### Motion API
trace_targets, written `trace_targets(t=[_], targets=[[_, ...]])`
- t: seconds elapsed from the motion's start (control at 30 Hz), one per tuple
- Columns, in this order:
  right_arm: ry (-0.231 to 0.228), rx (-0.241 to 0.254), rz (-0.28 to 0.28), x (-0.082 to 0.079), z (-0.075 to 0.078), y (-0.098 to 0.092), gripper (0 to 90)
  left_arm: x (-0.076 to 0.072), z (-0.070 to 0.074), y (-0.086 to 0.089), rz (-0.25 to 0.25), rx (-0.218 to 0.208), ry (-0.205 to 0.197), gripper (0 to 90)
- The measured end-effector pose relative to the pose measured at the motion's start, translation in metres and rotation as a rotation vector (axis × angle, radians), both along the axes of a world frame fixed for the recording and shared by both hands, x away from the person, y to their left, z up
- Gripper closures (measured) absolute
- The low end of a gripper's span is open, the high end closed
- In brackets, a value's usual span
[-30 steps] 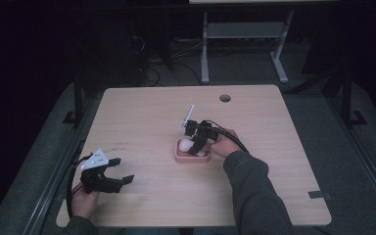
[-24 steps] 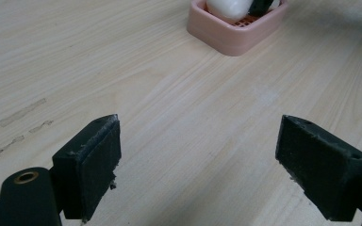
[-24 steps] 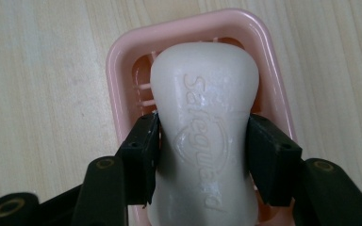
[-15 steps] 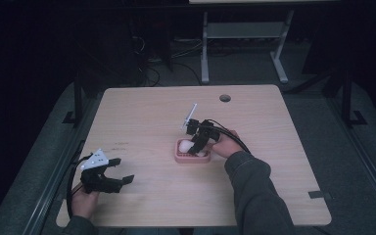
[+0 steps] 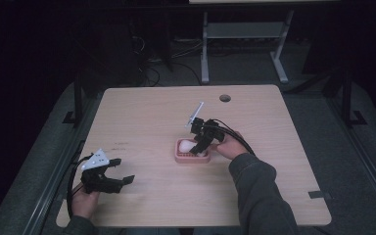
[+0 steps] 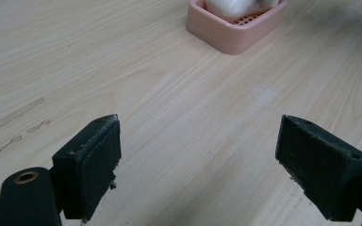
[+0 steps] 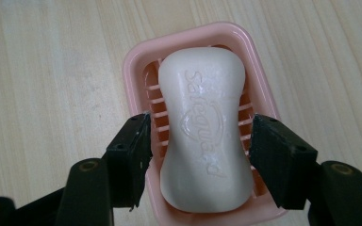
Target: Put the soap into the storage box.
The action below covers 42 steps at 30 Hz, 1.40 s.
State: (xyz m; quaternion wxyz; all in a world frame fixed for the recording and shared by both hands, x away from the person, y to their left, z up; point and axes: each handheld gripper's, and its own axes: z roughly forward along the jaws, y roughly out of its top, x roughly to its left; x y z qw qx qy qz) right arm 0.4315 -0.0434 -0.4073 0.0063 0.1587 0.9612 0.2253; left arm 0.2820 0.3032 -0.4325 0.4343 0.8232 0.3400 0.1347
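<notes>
Right tongs straddle the white soap bar in the pink dish mid-table, jaws parted either side of its waist, across its long axis; left tongs idle open, well apart.

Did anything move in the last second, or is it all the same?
Almost nothing moved. The right tongs stay over the pink soap dish, jaws on either side of the white soap bar with small gaps showing, so no grip yet. The left tongs stay open near the table's left front corner. Dish and soap have not shifted.
</notes>
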Motion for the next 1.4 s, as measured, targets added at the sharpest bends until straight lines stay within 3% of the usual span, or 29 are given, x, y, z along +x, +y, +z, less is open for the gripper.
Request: trace_targets(t=[0.6, 0.97, 1.4], targets=[[-0.016, 0.005, -0.018, -0.006, 0.007, -0.009, 36.2, 0.0, 0.0, 0.0, 0.0, 0.003, 0.0, 14.0], [-0.029, 0.027, -0.037, -0.011, 0.008, -0.026, 35.7, 0.0, 0.0, -0.001, -0.001, 0.007, 0.005, 14.0], [-0.024, 0.013, -0.052, -0.017, 0.009, -0.032, 33.0, 0.0, 0.0, -0.001, -0.002, 0.008, 0.006, 14.0]])
